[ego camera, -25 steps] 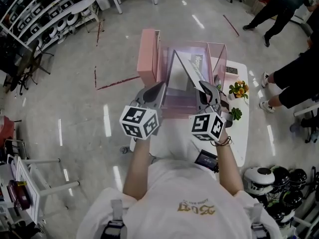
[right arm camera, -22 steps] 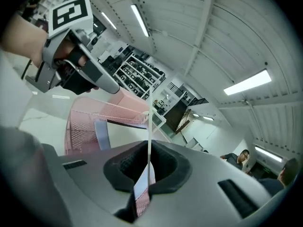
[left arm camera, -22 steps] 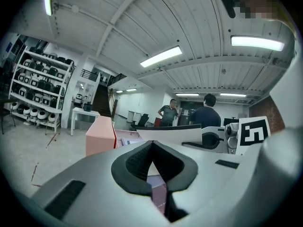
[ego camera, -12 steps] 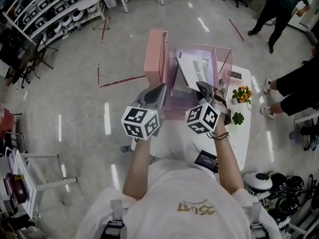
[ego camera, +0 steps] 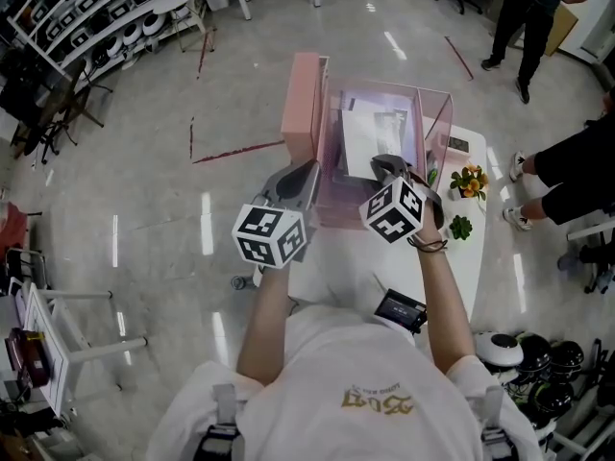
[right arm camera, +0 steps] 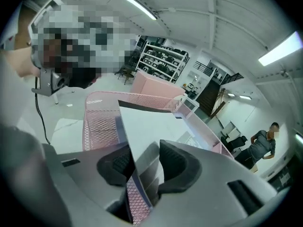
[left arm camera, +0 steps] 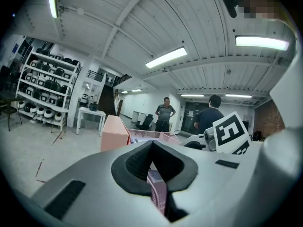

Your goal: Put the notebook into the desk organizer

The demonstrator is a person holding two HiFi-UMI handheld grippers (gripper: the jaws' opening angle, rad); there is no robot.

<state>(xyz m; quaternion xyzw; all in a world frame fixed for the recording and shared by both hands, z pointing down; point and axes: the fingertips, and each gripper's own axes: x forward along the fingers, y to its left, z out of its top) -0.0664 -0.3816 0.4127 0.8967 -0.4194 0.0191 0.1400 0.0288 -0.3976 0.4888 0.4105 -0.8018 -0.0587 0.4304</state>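
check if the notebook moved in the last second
Yes. The notebook has swung from slanting across the pink organizer to sitting square between its walls. The right gripper jaws are opening, notebook between them.

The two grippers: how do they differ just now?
The left gripper has its fingers closed on the pink organizer's mesh edge; the right gripper's fingers are opening, with the white notebook between them. The left one sits at the organizer's left edge; the right one reaches over its front. Both are grey, carry a marker cube and point at the organizer.
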